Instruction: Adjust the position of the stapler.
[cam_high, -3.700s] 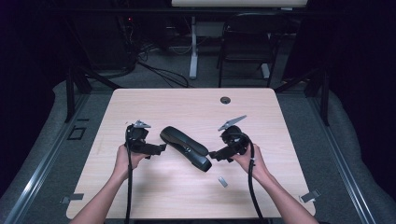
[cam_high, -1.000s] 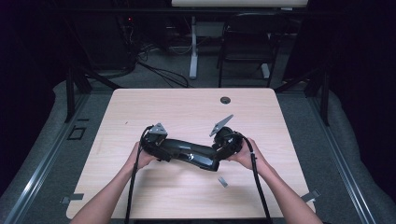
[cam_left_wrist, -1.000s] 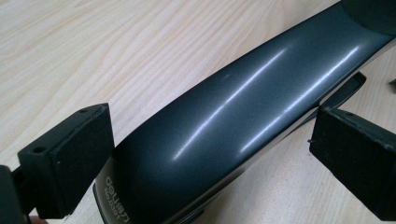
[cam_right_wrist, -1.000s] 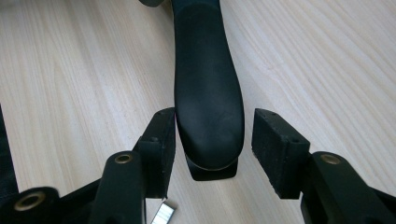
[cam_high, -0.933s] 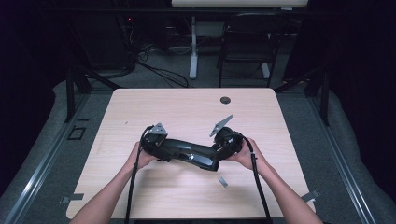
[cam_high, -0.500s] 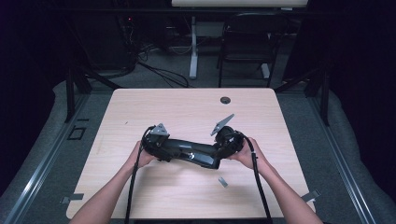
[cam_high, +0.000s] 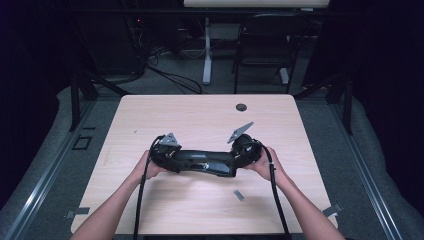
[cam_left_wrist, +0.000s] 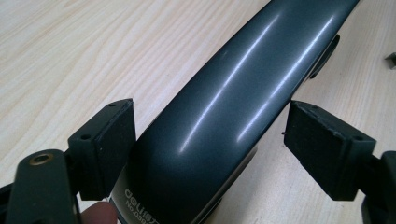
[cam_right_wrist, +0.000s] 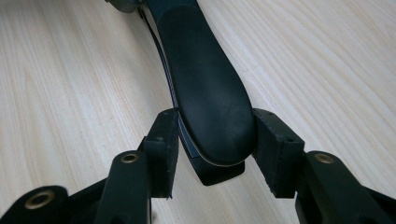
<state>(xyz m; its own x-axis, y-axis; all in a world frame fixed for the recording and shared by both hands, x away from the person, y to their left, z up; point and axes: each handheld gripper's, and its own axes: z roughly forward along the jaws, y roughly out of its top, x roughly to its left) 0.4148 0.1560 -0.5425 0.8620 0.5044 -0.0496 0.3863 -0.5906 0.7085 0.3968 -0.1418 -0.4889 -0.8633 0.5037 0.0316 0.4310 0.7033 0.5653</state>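
A pale wooden worktop (cam_high: 150, 120) sits in a dark room, with a person's forearms coming in from six o'clock. Near its centre lies a long black stapler (cam_high: 205, 161), running from nine o'clock to three o'clock between both sets of tongs.

A few seconds ago the stapler lay slanted and untouched, tongs off to either side; now both have come in on its ends. The right tongs (cam_right_wrist: 215, 156) are clamped on the rounded handle end, pads pressing both sides. The left tongs (cam_left_wrist: 210, 144) straddle the glossy other end and have just been closing: one pad touches, the other stands apart, so they are not yet gripping. I judge a two-ended hold is nearly set.

A small grey scrap (cam_high: 239, 195) lies at five o'clock of the stapler, and a dark round grommet (cam_high: 241, 107) at twelve o'clock. No containers are present.
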